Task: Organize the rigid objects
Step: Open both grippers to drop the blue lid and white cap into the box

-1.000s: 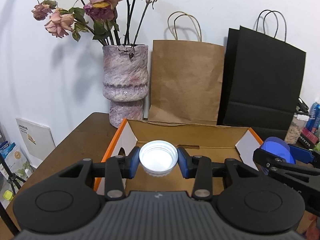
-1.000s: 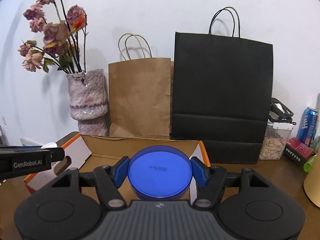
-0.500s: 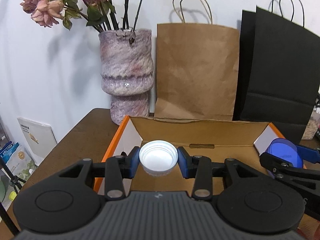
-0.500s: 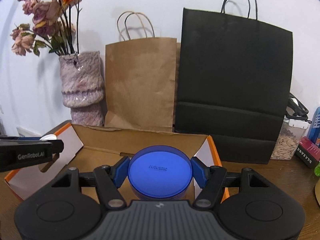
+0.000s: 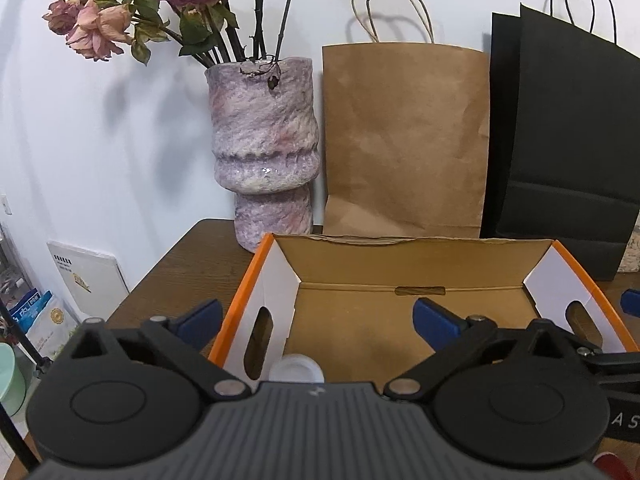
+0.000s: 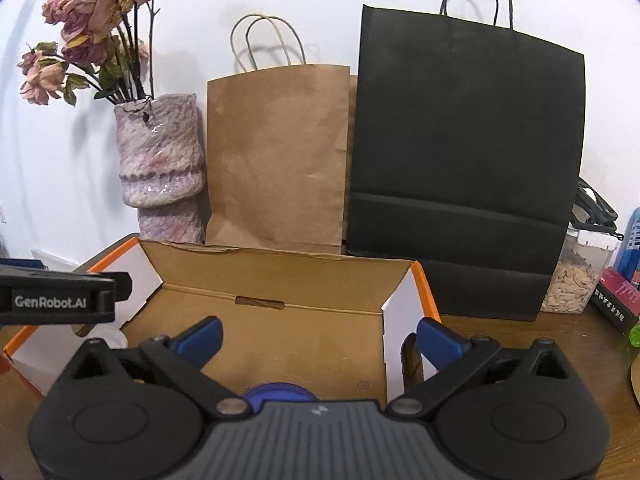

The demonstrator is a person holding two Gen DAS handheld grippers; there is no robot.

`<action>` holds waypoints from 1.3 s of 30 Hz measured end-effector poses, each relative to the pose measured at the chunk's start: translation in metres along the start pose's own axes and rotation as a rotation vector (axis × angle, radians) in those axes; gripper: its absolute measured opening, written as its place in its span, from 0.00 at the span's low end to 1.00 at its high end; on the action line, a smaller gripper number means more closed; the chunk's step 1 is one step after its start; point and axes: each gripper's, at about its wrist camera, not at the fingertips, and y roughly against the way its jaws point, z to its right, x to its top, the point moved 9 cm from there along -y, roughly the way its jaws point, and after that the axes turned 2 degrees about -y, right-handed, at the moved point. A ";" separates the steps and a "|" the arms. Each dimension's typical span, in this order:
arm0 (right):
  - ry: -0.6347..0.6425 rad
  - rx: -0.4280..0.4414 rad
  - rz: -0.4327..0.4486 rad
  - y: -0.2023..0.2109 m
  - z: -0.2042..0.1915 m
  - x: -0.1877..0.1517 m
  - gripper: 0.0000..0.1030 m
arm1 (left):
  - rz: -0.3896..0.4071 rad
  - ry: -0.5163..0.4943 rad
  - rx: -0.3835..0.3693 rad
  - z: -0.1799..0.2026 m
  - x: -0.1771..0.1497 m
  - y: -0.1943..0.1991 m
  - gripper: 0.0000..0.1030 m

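An orange-rimmed cardboard box (image 5: pixel 240 308) lies open on the brown table. My left gripper (image 5: pixel 318 316) hangs over its left half, its jaws opening wide with nothing between the pads. A white cap (image 5: pixel 296 368) lies free on the box floor below, half hidden by the gripper body; the right wrist view shows the cap (image 6: pixel 106 336) too. My right gripper (image 6: pixel 320 336) is over the box's (image 6: pixel 426 292) right half, jaws opening wide as well. A blue round lid (image 6: pixel 276 394) rests loose beneath it, mostly hidden.
Behind the box stand a mottled pink vase (image 5: pixel 264 152) of dried roses, a brown paper bag (image 5: pixel 404 140) and a black paper bag (image 6: pixel 464 160). A clear jar of seeds (image 6: pixel 572 280) and small packages sit at the right. The table's left edge (image 5: pixel 160 276) is close.
Both grippers went from shut to wide open. The white cap and the blue lid left the jaws and dropped to the box floor.
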 end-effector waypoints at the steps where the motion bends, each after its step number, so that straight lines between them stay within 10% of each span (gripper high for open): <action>1: -0.002 0.000 -0.001 0.000 0.000 0.000 1.00 | 0.001 -0.001 0.001 0.000 0.000 0.000 1.00; 39: -0.004 -0.012 0.022 0.056 0.014 -0.011 1.00 | 0.064 -0.049 -0.051 0.012 -0.014 0.064 1.00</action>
